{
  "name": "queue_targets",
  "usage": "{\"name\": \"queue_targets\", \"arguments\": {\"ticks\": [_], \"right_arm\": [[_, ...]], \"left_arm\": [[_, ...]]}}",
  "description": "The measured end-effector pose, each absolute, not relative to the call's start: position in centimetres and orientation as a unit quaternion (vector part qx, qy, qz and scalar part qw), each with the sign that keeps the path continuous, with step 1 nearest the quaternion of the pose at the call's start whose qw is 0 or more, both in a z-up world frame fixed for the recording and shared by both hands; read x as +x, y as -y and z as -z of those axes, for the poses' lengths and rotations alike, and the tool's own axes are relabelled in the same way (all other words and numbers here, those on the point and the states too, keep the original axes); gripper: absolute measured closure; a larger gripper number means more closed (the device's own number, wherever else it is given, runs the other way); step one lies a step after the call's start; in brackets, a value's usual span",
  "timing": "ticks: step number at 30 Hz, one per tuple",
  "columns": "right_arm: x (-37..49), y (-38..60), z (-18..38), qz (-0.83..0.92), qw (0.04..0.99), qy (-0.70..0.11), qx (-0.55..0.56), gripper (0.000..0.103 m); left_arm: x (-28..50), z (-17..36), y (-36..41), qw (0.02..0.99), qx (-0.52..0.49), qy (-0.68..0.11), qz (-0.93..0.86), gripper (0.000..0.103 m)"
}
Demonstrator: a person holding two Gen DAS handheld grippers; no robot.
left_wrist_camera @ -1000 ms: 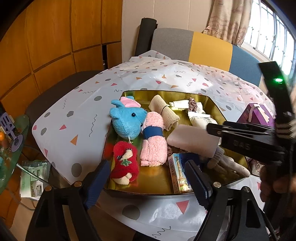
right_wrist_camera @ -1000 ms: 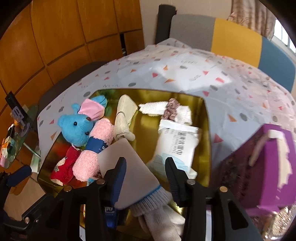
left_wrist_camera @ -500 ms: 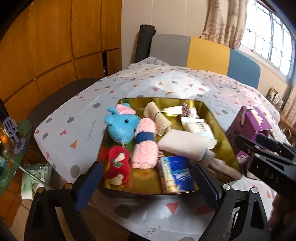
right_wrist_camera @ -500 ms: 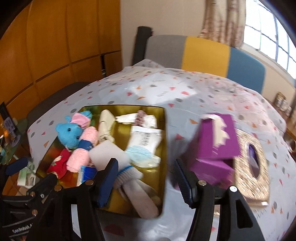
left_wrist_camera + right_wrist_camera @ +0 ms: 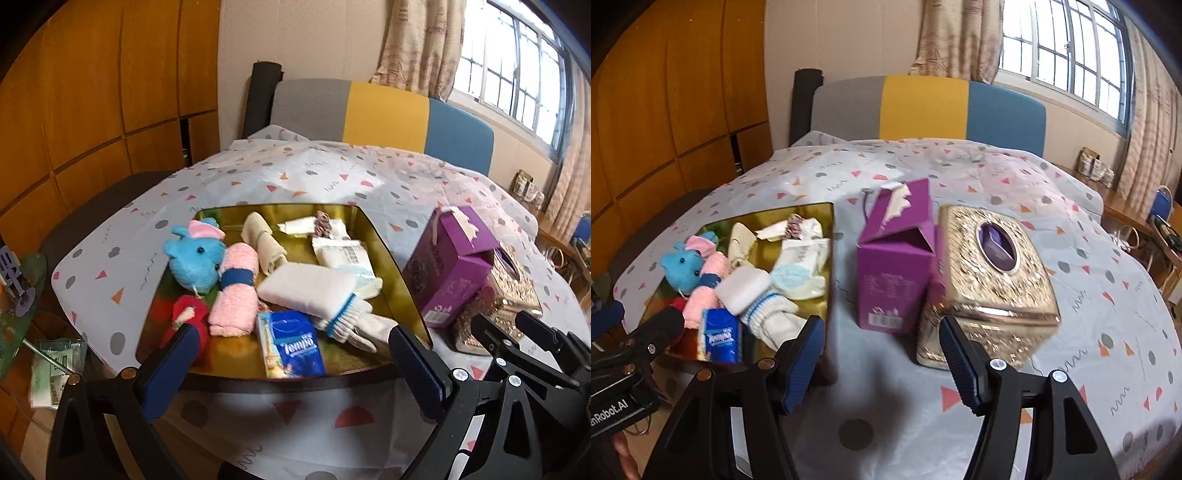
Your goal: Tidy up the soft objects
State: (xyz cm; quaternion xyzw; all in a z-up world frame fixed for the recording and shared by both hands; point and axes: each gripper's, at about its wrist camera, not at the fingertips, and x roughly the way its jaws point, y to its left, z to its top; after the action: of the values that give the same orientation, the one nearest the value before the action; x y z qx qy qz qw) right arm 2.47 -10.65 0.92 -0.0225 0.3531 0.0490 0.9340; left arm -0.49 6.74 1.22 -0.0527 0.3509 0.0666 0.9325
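Note:
A gold tray (image 5: 388, 254) (image 5: 829, 258) holds soft things: a blue plush (image 5: 195, 258) (image 5: 681, 266), a red plush (image 5: 186, 317), a rolled pink towel (image 5: 236, 291), a beige roll (image 5: 262, 240), a white sponge (image 5: 308, 284) (image 5: 744, 286) on a white glove (image 5: 351, 321), a Tempo tissue pack (image 5: 295, 349) (image 5: 720, 338), and a mask packet (image 5: 343, 254). My left gripper (image 5: 291, 369) is open and empty at the tray's near edge. My right gripper (image 5: 882, 358) is open and empty, in front of a purple box (image 5: 897, 273).
The purple box (image 5: 450, 269) stands right of the tray, beside an ornate gold tissue case (image 5: 990, 273) (image 5: 506, 295). The table has a patterned white cloth (image 5: 1089, 295). A grey, yellow and blue sofa back (image 5: 380, 110) is behind. A glass side table (image 5: 18, 302) is at left.
My right gripper let go of the white sponge, which now lies in the tray, opened, and drew back to the right. My left gripper pulled back a little.

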Motion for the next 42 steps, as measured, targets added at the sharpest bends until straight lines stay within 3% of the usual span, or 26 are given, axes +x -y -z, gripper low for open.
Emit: {"name": "queue_targets", "arguments": {"ticks": [42], "right_arm": [[1.9,8.6,-0.5,-0.078,0.932,-0.351,-0.037,0.038]], "left_arm": [[-1.4,-1.1,-8.1,0.93,-0.056,-0.343,-0.119,0.0]]}}
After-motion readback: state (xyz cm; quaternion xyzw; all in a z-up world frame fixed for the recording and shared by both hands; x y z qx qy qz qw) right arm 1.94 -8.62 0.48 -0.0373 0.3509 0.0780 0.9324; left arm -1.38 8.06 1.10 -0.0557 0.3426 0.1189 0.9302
